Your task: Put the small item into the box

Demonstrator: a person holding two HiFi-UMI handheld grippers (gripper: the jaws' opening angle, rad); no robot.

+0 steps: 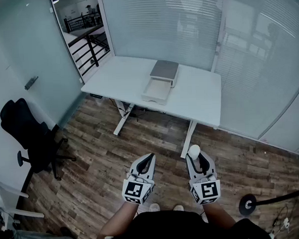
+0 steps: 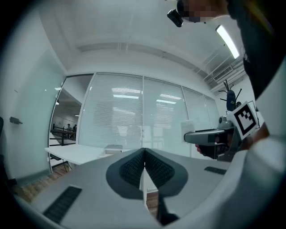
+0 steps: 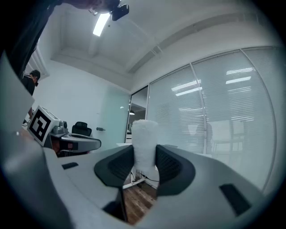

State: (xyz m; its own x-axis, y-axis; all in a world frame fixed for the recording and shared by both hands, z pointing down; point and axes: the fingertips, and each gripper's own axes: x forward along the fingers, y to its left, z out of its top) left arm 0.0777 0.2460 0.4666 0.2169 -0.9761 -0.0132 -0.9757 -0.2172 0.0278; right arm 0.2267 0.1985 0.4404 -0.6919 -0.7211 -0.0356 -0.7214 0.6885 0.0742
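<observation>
A small white fuzzy cylinder [image 3: 145, 143] stands upright between the pads of my right gripper [image 3: 144, 162], which is shut on it; in the head view the white cylinder [image 1: 194, 150] pokes out at the tip of the right gripper [image 1: 197, 161]. My left gripper [image 1: 147, 163] is held beside it at the same height, its jaws closed together with nothing between them, as the left gripper [image 2: 144, 169] view shows. Far ahead, an open box [image 1: 156, 89] with its grey lid [image 1: 164, 70] resting behind it lies on the white desk [image 1: 119, 77].
A black office chair [image 1: 31, 139] stands at the left on the wooden floor [image 1: 121, 155]. Glass walls with blinds run behind the desk. A stanchion base [image 1: 248, 204] and cables lie at the lower right. Both grippers hover well short of the desk.
</observation>
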